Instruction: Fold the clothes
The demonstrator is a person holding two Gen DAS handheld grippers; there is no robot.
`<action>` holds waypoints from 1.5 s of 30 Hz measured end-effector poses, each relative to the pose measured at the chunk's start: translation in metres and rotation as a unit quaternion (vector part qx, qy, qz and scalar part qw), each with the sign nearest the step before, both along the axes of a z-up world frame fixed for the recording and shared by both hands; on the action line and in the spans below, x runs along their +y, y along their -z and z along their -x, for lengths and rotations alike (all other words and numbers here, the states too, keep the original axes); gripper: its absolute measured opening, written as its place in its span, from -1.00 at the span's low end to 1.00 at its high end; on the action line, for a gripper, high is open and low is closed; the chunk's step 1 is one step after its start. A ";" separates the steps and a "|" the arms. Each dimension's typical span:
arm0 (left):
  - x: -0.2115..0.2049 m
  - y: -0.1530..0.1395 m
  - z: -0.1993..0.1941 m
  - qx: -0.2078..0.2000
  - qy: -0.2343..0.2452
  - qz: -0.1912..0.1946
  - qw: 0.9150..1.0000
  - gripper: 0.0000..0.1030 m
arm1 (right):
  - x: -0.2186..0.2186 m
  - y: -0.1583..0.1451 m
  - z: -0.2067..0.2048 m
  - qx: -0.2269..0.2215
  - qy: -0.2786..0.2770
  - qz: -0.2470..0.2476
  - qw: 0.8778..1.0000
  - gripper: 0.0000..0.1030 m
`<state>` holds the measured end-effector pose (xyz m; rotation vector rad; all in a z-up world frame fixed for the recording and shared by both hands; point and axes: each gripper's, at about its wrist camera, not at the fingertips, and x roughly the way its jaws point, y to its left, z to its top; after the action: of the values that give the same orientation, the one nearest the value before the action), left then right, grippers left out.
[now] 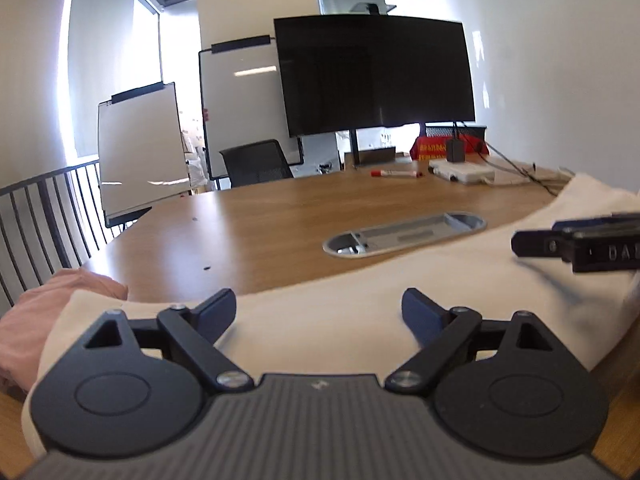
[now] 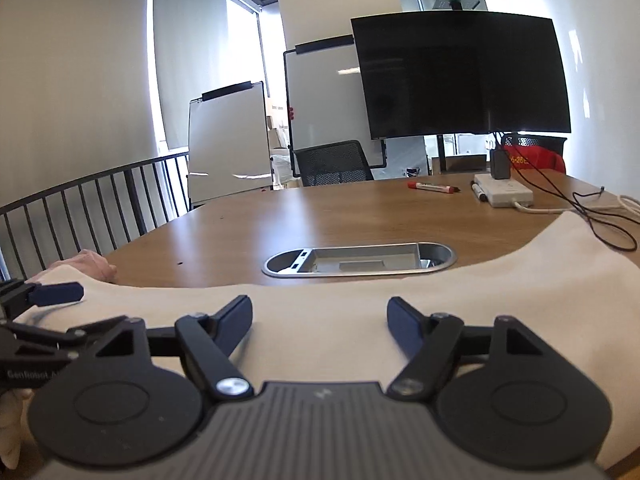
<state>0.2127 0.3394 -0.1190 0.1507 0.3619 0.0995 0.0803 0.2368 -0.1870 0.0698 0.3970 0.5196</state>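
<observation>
Big round wood table takes up most of the room here, so everything's placed off that. On its far side stands a dark TV, with two whiteboards and a mesh chair off to the TV's left. Spread along the table's near edge is a cream garment, lying pretty flat, and a pink cloth is bunched at its left end. A metal cable hatch sits mid-table, just past the garment. Far side of the table has a white power strip and a red marker. Left gripper hangs over the garment, jaws wide apart, nothing between them. Right gripper, same deal: spread wide over the cloth, holding nothing.
</observation>
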 end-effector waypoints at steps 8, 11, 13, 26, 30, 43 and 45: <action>0.030 -0.003 -0.007 0.023 -0.036 0.033 0.999 0.97 | -0.017 0.012 -0.026 0.028 0.068 0.033 0.997 -0.17; 0.040 -0.004 -0.009 0.022 -0.054 0.035 0.998 0.97 | -0.035 0.012 -0.037 0.017 0.074 0.024 0.997 -0.49; 0.048 -0.005 -0.011 0.022 -0.066 0.039 0.997 0.97 | -0.046 0.016 -0.055 0.010 0.122 0.043 0.992 -0.37; 0.113 -0.016 -0.023 0.049 -0.154 0.096 0.982 0.95 | -0.074 0.011 -0.044 -0.010 0.176 0.037 0.984 -0.17; 0.097 -0.010 -0.024 0.050 -0.160 0.049 0.985 0.97 | -0.075 0.003 -0.027 -0.003 0.168 0.033 0.985 0.03; 0.081 -0.013 -0.020 0.017 -0.189 -0.011 0.982 0.98 | -0.073 -0.007 -0.010 0.004 0.155 0.033 0.987 0.28; 0.062 -0.015 -0.013 -0.019 -0.187 -0.062 0.980 0.98 | -0.072 -0.008 -0.008 0.004 0.154 0.032 0.988 0.30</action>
<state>0.2254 0.4017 -0.1043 0.2025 0.3436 0.4976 0.0886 0.1645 -0.1795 0.0688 0.4018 0.2022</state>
